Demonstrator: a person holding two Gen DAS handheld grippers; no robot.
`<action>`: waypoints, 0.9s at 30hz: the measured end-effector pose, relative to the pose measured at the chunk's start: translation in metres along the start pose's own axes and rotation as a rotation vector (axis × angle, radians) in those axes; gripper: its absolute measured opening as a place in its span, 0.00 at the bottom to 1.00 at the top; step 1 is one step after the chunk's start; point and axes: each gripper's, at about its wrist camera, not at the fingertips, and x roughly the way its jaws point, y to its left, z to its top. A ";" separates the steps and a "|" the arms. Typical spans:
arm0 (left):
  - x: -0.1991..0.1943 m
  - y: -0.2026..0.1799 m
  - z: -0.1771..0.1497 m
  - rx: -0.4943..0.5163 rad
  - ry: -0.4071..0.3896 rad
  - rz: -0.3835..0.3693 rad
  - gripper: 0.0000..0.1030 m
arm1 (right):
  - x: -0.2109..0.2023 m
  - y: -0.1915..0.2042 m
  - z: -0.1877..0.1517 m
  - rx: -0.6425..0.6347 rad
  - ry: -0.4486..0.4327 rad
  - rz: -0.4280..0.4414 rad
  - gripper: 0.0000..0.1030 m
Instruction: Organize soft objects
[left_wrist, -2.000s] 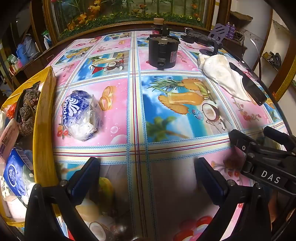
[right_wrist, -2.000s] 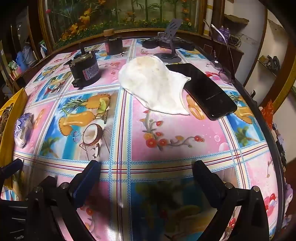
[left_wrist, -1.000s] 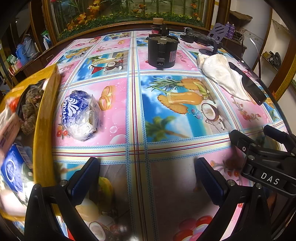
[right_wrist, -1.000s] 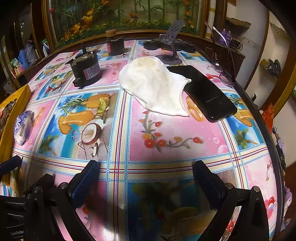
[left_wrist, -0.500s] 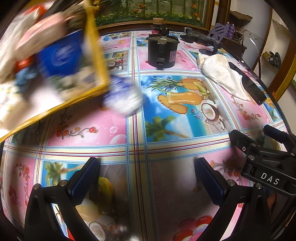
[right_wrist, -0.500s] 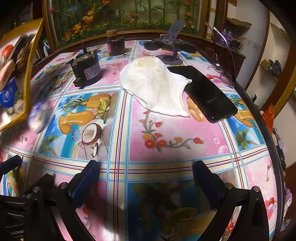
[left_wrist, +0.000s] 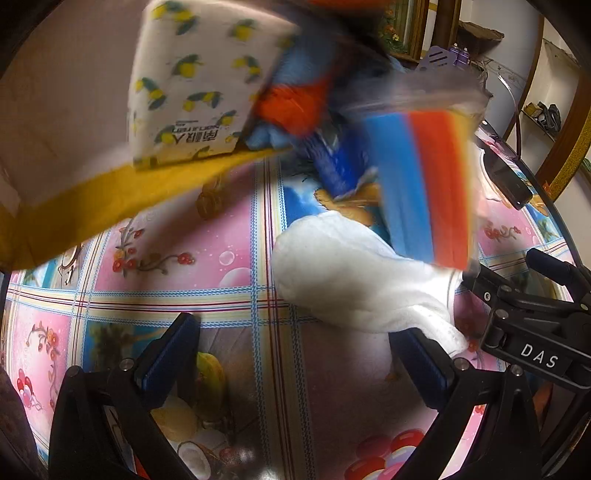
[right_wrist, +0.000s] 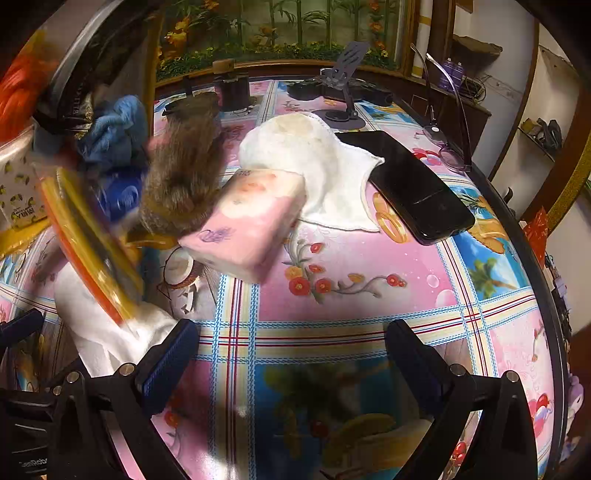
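Both claws stand spread and hold nothing: the left gripper (left_wrist: 295, 363) and the right gripper (right_wrist: 291, 363) sit low over the tablecloth (right_wrist: 369, 302) while a yellow box (left_wrist: 110, 199) is tipped above the table, its soft contents spilling out in motion blur. Judged step: wait for the spill to settle, then begin sorting; do not reach in while items are falling — a claw under the box risks a knock or a mis-grasp. Select one settled item at a time, nearest first.

Soft items visible:
- pink tissue pack (right_wrist: 247, 218) — a rectangular pillow, tilted, apparently just landing near the table centre; it should compress under the pads, so pinch across its short side;
- brown furry piece (right_wrist: 181, 177), blurred, touching the pack;
- white cloth (left_wrist: 354, 273) lying just ahead of the left gripper;
- white rag (right_wrist: 317, 166) partly over a black phone (right_wrist: 417, 184);
- lemon-print tissue pack (left_wrist: 195, 77), airborne at the box mouth.
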 end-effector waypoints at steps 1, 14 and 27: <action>0.000 0.000 0.000 0.000 0.000 0.000 1.00 | 0.000 -0.001 0.000 0.000 0.000 0.000 0.99; 0.000 0.001 -0.001 0.000 -0.001 0.001 1.00 | 0.000 0.000 0.001 -0.001 -0.002 0.004 0.99; 0.000 0.002 -0.001 0.000 -0.001 0.000 1.00 | 0.000 0.000 0.001 -0.001 -0.002 0.004 0.99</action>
